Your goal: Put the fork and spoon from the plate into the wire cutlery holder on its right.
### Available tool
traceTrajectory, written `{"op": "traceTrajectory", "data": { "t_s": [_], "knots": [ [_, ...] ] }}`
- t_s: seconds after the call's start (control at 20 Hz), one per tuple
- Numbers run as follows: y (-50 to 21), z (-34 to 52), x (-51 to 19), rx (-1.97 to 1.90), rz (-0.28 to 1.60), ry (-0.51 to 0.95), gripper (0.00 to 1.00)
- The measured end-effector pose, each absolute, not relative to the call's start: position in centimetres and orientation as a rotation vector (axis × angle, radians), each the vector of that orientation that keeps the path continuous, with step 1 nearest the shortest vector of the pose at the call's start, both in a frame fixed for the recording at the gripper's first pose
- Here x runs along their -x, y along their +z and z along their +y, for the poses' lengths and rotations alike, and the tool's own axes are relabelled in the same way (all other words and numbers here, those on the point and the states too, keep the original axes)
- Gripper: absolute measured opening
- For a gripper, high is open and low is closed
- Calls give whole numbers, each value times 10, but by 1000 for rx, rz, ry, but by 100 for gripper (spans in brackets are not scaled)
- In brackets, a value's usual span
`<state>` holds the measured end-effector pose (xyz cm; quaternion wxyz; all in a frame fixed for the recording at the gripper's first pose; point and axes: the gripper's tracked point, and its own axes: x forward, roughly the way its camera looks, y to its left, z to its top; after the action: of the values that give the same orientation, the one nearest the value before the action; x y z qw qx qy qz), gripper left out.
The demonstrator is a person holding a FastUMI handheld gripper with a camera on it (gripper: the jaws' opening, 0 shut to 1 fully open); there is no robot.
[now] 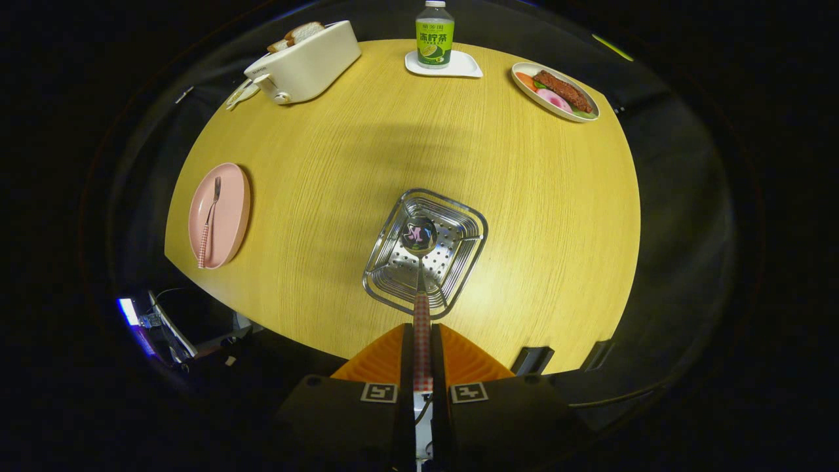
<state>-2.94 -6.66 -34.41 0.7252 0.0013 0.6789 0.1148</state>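
Pink plate (226,196), red-checked spoon (421,314) and fork (208,226) handles, yellow wood-grain table (393,144), silver holder (452,262)

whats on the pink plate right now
Just the fork lies on the pink plate, its checked handle towards the table's near edge. The spoon is clamped in the gripper, its bowl over the wire cutlery holder. The plate under the fork is hidden.

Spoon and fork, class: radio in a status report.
Gripper shut on spoon, bowl over cutlery holder. Fork on pink plate. Nothing in the way.

Bare table (367,131) between plate (229,196) and holder (459,216).
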Motion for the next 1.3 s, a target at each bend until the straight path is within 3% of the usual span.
{"op": "traceTrajectory", "data": {
  "t_s": [0.3, 0.75, 1.1, 1.3],
  "knots": [
    [-351, -65, 18, -21, 1484, 233, 15],
    [-287, -65, -8, -101, 1246, 224, 39],
    [-211, 50, -12, -174, 1101, 456, 40],
    [-211, 153, 4, -161, 1076, 634, 40]
  ]
}}
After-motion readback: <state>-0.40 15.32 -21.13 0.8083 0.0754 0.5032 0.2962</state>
